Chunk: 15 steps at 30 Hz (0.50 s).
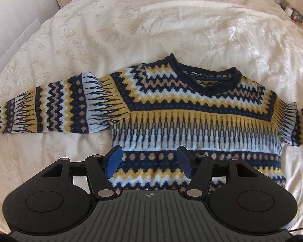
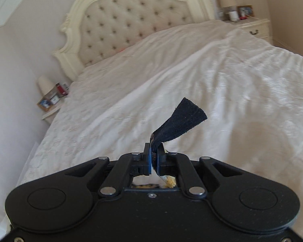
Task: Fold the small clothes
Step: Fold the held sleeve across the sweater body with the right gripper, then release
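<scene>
A small knitted sweater (image 1: 192, 109) in navy, yellow and white zigzag bands lies flat on the bed, neck away from me, its left sleeve (image 1: 50, 111) stretched out sideways. My left gripper (image 1: 149, 161) hovers open over the sweater's lower hem, nothing between its blue pads. In the right wrist view my right gripper (image 2: 154, 159) is shut on the sweater's navy cuff (image 2: 181, 121), which sticks up past the fingers. The rest of that sleeve is hidden below the gripper.
A cream embroidered bedspread (image 1: 151, 26) covers the bed. A tufted headboard (image 2: 131, 16) stands at the far end. Nightstands with small items sit at each side (image 2: 52, 100) (image 2: 250, 26).
</scene>
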Each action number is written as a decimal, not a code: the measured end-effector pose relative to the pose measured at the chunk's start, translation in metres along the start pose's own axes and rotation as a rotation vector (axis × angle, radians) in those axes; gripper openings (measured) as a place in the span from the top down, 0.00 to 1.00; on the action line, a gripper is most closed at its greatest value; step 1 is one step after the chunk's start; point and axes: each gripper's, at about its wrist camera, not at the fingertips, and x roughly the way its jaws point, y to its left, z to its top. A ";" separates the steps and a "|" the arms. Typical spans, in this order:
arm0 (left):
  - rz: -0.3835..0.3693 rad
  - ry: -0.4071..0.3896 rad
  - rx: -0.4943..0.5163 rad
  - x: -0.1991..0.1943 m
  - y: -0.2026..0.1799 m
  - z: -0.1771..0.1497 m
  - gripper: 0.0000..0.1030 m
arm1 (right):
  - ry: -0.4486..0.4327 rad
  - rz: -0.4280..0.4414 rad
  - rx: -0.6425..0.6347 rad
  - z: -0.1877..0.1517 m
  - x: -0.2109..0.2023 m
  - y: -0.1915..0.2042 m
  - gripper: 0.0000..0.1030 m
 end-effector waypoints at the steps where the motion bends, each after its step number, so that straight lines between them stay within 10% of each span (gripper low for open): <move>1: 0.001 0.001 -0.006 0.001 0.009 0.000 0.43 | 0.017 0.038 -0.024 -0.007 0.011 0.022 0.88; 15: 0.042 0.022 -0.097 0.028 0.110 0.001 0.43 | 0.348 0.258 -0.358 -0.173 0.143 0.197 0.81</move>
